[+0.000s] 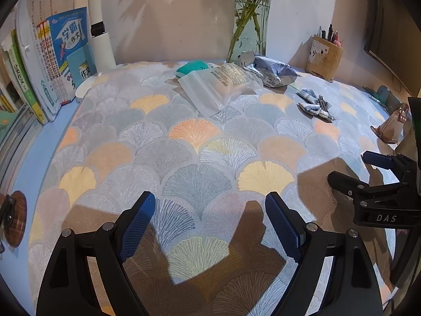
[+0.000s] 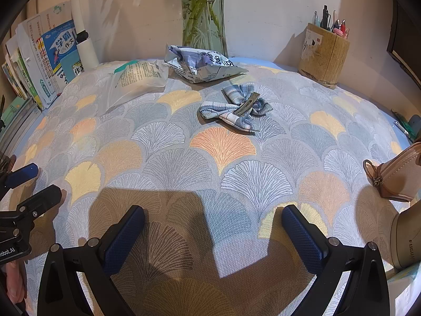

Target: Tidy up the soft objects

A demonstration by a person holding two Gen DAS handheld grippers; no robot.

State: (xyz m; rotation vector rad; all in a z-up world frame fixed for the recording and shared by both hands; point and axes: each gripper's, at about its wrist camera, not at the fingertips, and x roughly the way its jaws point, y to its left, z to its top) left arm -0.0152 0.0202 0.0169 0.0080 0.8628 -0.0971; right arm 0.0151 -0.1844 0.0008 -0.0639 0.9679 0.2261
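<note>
On the fan-patterned cloth [image 1: 194, 142] at the back lie a clear plastic packet [image 1: 223, 84] with printed text, a crumpled blue-white bag [image 1: 273, 71] and a teal soft thing [image 1: 192, 67] partly hidden behind the packet. A blue plaid hair bow [image 2: 234, 110] with a metal clip lies mid-table. A beige pouch [image 2: 397, 179] sits at the right edge. My left gripper [image 1: 210, 226] hangs open over bare cloth, far from these. My right gripper [image 2: 213, 234] is open too, nothing between its fingers. The packet [image 2: 136, 79], bag [image 2: 202, 65] and bow [image 1: 314, 104] show in both views.
Books [image 1: 52, 60] stand along the left wall beside a white lamp post [image 1: 101, 39]. A glass vase [image 2: 204, 15] with green stems stands at the back, a wooden pen holder [image 2: 325, 55] at the back right. A beige cylinder [image 2: 406, 239] stands near right.
</note>
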